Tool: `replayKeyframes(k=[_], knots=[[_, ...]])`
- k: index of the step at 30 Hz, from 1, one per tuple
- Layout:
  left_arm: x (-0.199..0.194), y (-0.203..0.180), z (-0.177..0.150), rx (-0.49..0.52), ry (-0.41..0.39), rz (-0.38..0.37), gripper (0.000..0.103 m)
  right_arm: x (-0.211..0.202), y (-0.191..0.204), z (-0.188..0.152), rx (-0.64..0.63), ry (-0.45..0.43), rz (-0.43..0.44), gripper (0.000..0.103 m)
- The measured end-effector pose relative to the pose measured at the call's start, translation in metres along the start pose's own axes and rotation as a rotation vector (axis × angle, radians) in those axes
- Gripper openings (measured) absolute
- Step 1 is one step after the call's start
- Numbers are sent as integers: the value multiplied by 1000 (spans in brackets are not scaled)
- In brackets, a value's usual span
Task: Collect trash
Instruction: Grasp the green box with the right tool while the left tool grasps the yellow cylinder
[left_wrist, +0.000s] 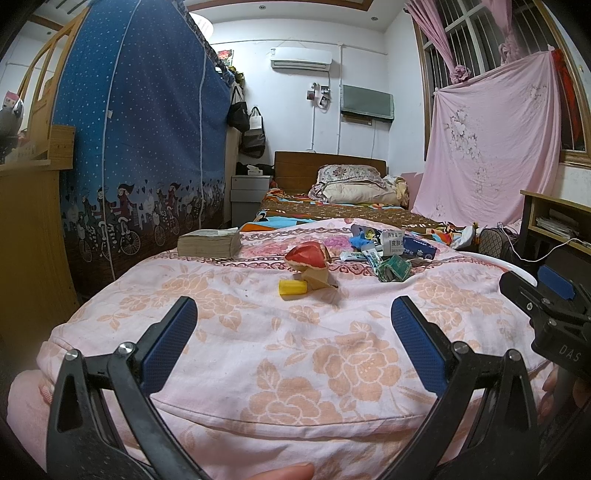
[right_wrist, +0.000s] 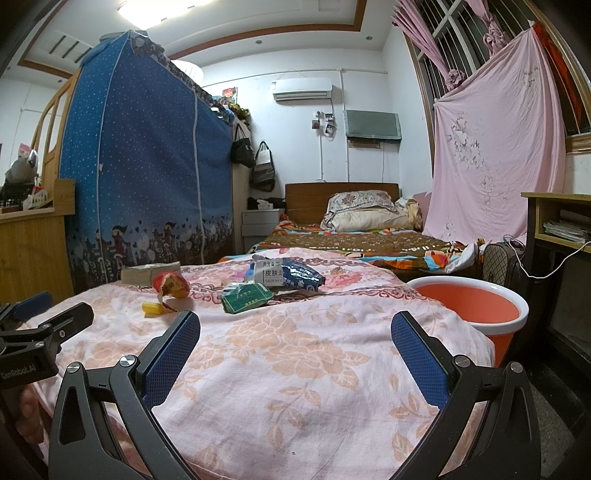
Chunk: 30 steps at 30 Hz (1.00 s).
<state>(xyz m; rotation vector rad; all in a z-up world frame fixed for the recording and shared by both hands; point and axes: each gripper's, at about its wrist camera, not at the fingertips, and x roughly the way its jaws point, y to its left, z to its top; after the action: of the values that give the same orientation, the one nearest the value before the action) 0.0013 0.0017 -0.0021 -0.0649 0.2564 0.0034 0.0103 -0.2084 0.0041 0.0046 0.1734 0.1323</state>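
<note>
Trash lies on a pink floral quilt (left_wrist: 258, 332): a crumpled red and tan paper wrapper (left_wrist: 308, 258), a small yellow piece (left_wrist: 291, 288), a green packet (left_wrist: 395, 268), a dark blue wrapper (right_wrist: 301, 275) and a white box with printed characters (right_wrist: 271, 275). An orange bin with a white rim (right_wrist: 476, 306) stands at the bed's right side. My left gripper (left_wrist: 293, 325) is open above the quilt, well short of the trash. My right gripper (right_wrist: 295, 328) is open too, nothing between its fingers, with the bin just to its right.
A thick old book (left_wrist: 208, 242) lies on the quilt at the left. A blue fabric wardrobe (left_wrist: 140, 147) stands to the left, a second bed (left_wrist: 332, 206) beyond, and a wooden desk (right_wrist: 557, 221) with a bag (right_wrist: 498, 266) on the right.
</note>
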Motion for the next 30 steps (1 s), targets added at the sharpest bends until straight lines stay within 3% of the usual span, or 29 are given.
replayKeyframes(k=[7, 14, 21, 27, 30], knots=[[3, 2, -4, -12, 8, 3, 92, 4, 0, -2, 5, 11, 4, 103], [9, 7, 15, 10, -12, 36, 92, 12, -2, 9, 11, 17, 13, 103], [15, 12, 41, 29, -83, 42, 92, 15, -5, 41, 8, -56, 36, 103], [11, 15, 64, 24, -232, 99, 92, 27, 0, 70, -35, -134, 78, 103], [19, 20, 73, 21, -218, 86, 92, 42, 4, 79, -56, -127, 104, 103]])
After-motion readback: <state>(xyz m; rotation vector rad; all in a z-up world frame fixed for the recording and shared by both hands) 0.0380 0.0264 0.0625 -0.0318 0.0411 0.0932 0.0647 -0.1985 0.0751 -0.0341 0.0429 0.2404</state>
